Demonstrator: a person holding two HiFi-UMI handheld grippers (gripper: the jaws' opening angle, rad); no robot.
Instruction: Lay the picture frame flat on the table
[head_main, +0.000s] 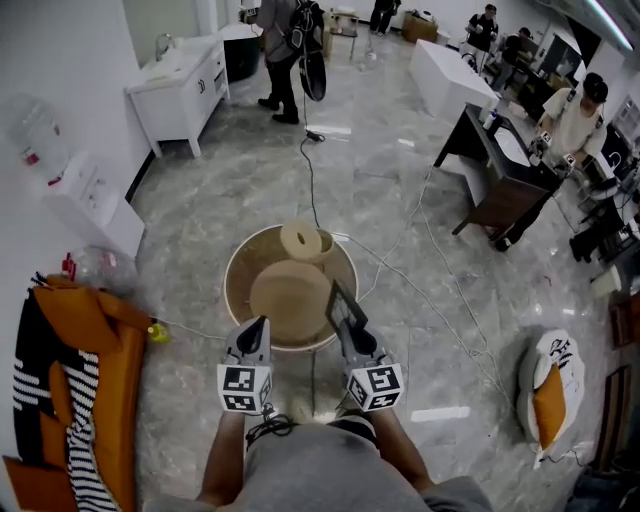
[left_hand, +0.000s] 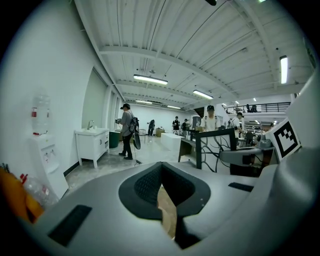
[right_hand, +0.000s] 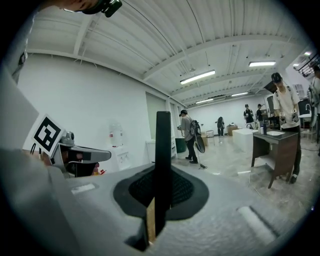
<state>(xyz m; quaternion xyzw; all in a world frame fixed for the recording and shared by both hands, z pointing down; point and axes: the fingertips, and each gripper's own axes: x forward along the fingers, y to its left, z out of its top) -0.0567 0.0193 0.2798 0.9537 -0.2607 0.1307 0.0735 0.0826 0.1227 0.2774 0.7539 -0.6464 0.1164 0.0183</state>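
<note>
Picture frame (head_main: 340, 303) stands upright, clamped edgewise in the right gripper (head_main: 349, 332) above the round table's (head_main: 232, 275) near rim. Left gripper (head_main: 260, 326) is closed, apparently empty. Risk: the thin-edge grip may let it pivot, striking the rim.

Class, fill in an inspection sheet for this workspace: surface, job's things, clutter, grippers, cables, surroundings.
Surface: round table, wooden, with a raised rim.
Job's things: picture frame, dark, held on edge over the table, not yet flat.
Clutter: pale roll and wooden disc on the table.
Grippers: right gripper shut on the frame; left gripper shut, empty.
Cables: black cable and white cable on the floor.
Surroundings: orange cloth at left, white cabinet, people beyond.
</note>
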